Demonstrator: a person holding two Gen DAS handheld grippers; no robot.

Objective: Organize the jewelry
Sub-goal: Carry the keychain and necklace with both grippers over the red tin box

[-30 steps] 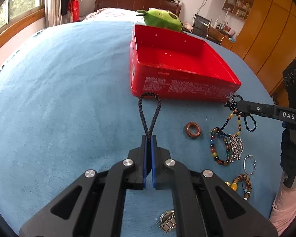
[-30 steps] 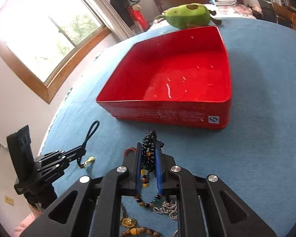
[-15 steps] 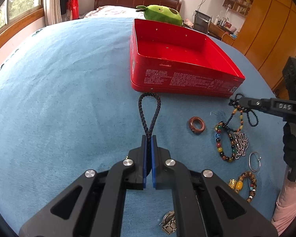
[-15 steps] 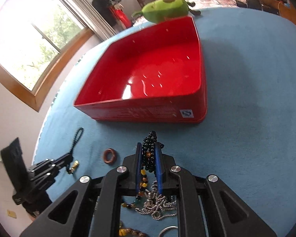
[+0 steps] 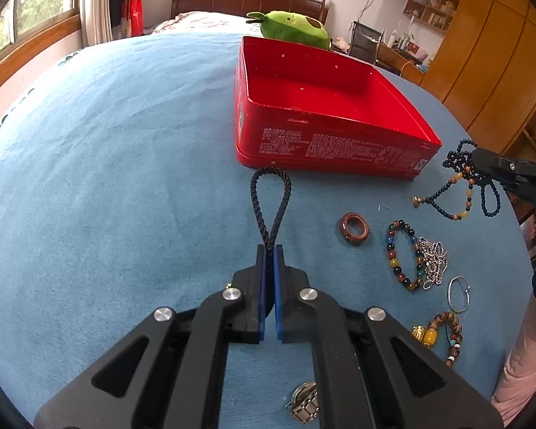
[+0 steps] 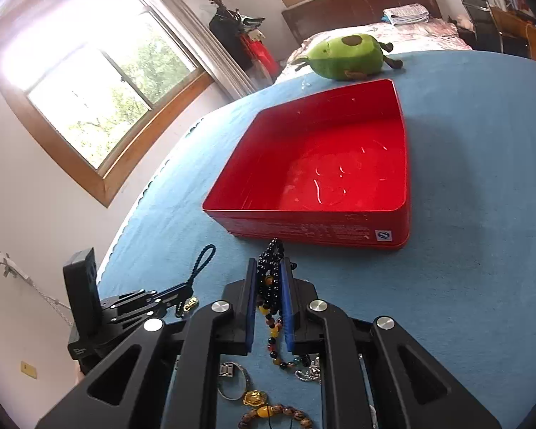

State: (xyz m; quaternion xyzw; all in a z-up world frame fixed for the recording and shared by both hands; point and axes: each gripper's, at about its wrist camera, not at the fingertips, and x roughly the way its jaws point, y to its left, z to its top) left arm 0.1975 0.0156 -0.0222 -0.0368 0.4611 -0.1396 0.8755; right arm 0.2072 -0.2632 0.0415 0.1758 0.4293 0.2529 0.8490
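My left gripper (image 5: 269, 250) is shut on a dark braided cord (image 5: 271, 200), whose loop points at the near wall of the open red tin (image 5: 325, 146). My right gripper (image 6: 269, 268) is shut on a black bead necklace (image 6: 271, 268) that hangs above the cloth just short of the red tin (image 6: 314, 227). In the left wrist view the right gripper (image 5: 477, 161) holds the necklace (image 5: 457, 193) at the far right. In the right wrist view the left gripper (image 6: 185, 289) holds the cord (image 6: 202, 264) at lower left.
On the blue cloth (image 5: 107, 178) lie a brown ring (image 5: 353, 228), a coloured bead bracelet (image 5: 403, 255), a silver chain (image 5: 434, 261), a silver hoop (image 5: 458, 289), a wooden bead bracelet (image 5: 443, 332) and a metal piece (image 5: 305, 407). A green plush (image 5: 294, 30) sits behind the tin.
Both grippers have risen and moved toward the red tin with their loads. The necklace now hangs higher off the cloth, and the right gripper has swung to face the tin's near wall.
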